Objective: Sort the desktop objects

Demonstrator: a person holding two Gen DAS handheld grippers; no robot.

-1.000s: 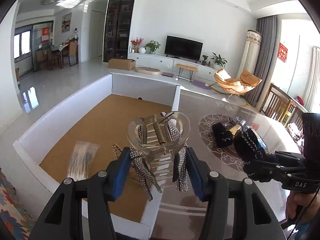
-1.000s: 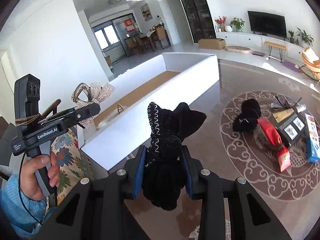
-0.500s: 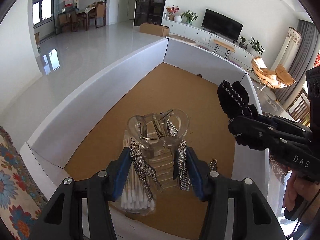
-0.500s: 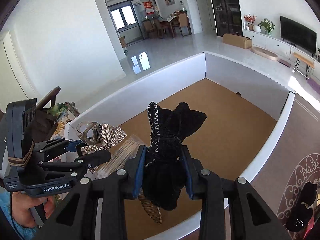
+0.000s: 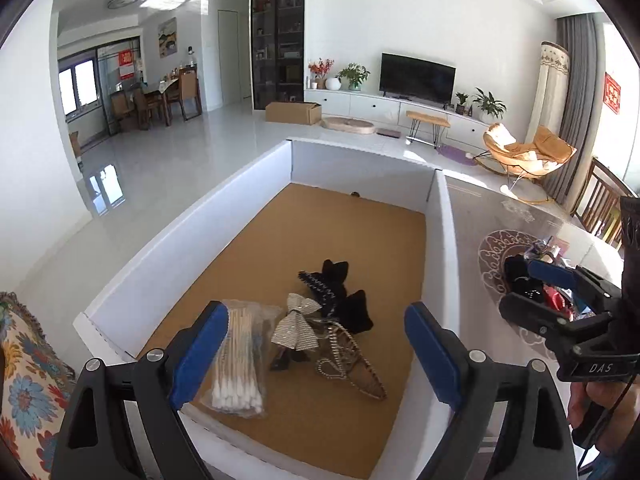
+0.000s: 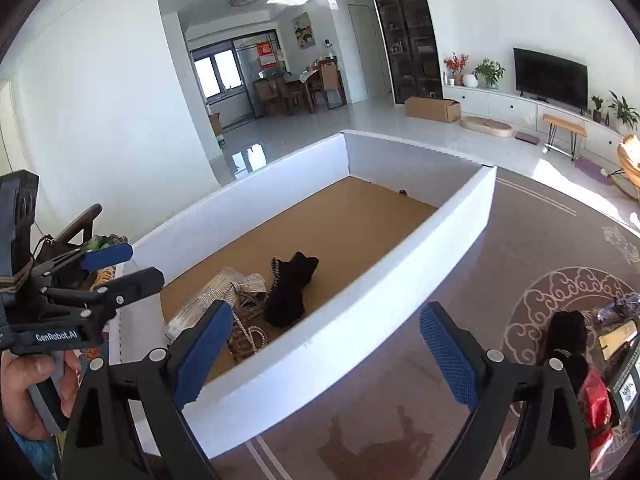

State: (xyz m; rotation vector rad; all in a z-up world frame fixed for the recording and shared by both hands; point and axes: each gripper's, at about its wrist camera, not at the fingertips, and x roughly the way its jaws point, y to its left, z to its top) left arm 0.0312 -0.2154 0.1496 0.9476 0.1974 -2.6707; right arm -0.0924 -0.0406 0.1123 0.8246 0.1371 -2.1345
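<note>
A white box (image 5: 192, 220) with a cork floor holds a black bow clip (image 5: 336, 292), a rhinestone bow clip (image 5: 298, 326), a beaded gold clip (image 5: 352, 360) and a bag of cotton swabs (image 5: 240, 360). My left gripper (image 5: 316, 310) hovers over the box's near end, its jaws opening wide with nothing between the pads. My right gripper (image 6: 326, 310) is above the box's long wall (image 6: 360, 300), its jaws also opening and empty. The black bow clip (image 6: 292, 288) lies on the cork below. Each gripper shows in the other's view: left gripper (image 6: 144, 264), right gripper (image 5: 520, 284).
On the patterned tabletop (image 6: 440, 272) to the right of the box lie a black fabric item (image 6: 568, 336), a red packet (image 6: 596, 396) and other packets. A floral cushion (image 5: 28, 384) sits left of the box. A hand (image 6: 24, 384) grips the left handle.
Both grippers have opened wide. The rhinestone clip and the black bow clip have left the jaws and now lie on the cork floor. Both grippers have pulled back towards the box's near end.
</note>
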